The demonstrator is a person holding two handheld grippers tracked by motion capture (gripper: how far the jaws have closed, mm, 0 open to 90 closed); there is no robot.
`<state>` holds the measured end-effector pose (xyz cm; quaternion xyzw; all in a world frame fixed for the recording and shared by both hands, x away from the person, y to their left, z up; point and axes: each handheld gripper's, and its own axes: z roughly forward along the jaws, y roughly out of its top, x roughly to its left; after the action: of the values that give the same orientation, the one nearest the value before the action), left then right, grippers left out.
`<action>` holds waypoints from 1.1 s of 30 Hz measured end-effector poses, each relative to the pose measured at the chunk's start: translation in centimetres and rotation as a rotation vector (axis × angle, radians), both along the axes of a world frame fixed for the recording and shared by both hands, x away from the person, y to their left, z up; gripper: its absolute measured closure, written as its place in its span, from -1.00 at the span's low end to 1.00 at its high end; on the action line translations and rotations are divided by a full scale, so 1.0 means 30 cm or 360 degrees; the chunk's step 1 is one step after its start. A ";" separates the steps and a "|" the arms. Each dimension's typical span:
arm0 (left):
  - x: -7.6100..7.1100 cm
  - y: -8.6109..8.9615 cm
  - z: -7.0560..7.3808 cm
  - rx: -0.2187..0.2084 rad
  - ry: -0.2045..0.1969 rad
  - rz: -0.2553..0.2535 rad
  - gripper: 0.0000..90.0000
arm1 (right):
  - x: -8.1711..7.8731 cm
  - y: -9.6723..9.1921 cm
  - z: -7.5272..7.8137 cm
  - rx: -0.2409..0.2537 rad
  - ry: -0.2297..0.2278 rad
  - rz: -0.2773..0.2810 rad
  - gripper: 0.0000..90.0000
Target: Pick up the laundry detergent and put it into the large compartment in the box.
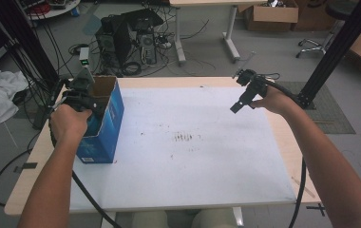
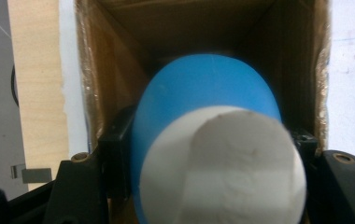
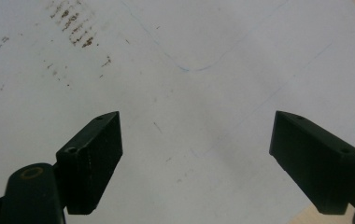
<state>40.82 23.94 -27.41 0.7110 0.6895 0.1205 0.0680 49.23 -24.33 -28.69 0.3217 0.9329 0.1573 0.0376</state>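
Inside box, left gripper gripping cylinder

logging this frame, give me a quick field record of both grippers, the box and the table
left gripper: shut on blue-and-white object, lowered into the box mouth
right gripper: open, nothing between the jaws, above the white sheet
blue box: upright, top open, brown inside, at the table's left edge
table: light wood, white sheet with dark smudges

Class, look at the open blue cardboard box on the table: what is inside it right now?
Inside the blue box, the left gripper holds a blue object with a white end. It covers the box's bottom, so anything beneath stays unseen.
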 end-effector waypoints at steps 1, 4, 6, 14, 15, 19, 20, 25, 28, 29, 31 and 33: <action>0.001 0.001 -0.005 -0.0003 0.0003 -0.0001 -0.16 | 0.001 0.001 -0.001 0.0002 0.0000 0.0003 -0.62; 0.002 0.002 -0.016 -0.0009 0.0016 -0.0003 -0.16 | 0.001 0.002 -0.002 -0.0001 0.0003 0.0001 -0.62; 0.002 0.005 -0.028 -0.0015 0.0026 -0.0006 -0.16 | 0.001 0.001 -0.003 -0.0001 0.0005 -0.0002 -0.62; 0.004 0.017 -0.039 -0.0038 0.0028 -0.0005 -0.16 | 0.001 -0.006 -0.015 -0.0007 0.0016 -0.0009 -0.62; 0.003 0.019 -0.040 -0.0044 0.0019 -0.0004 -0.16 | 0.003 -0.007 -0.017 -0.0005 0.0005 0.0010 -0.62; 0.002 0.028 -0.040 -0.0061 0.0024 0.0001 -0.17 | 0.000 -0.003 -0.015 -0.0001 0.0015 -0.0006 -0.62; 0.001 0.029 -0.041 -0.0064 0.0020 0.0002 -0.17 | 0.000 -0.002 -0.015 -0.0003 0.0016 -0.0006 -0.62; -0.001 0.035 -0.042 -0.0082 0.0018 0.0012 -0.18 | 0.000 0.001 -0.016 0.0000 0.0015 0.0003 -0.62; -0.001 0.040 -0.042 -0.0098 0.0016 0.0028 -0.19 | -0.001 0.000 -0.016 0.0002 0.0015 0.0007 -0.62; -0.001 0.041 -0.043 -0.0110 0.0020 0.0035 -0.19 | -0.001 0.000 -0.016 0.0001 0.0017 0.0004 -0.62; 0.000 0.043 -0.043 -0.0119 0.0027 0.0039 -0.21 | -0.002 -0.001 -0.015 -0.0001 0.0021 0.0005 -0.61; -0.001 0.044 -0.042 -0.0128 0.0019 0.0042 -0.21 | -0.002 -0.002 -0.015 0.0000 0.0020 0.0007 -0.61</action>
<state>40.80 25.27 -28.68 0.6991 0.7036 0.0892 0.0908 49.16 -24.38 -29.13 0.3206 0.9339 0.1553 0.0314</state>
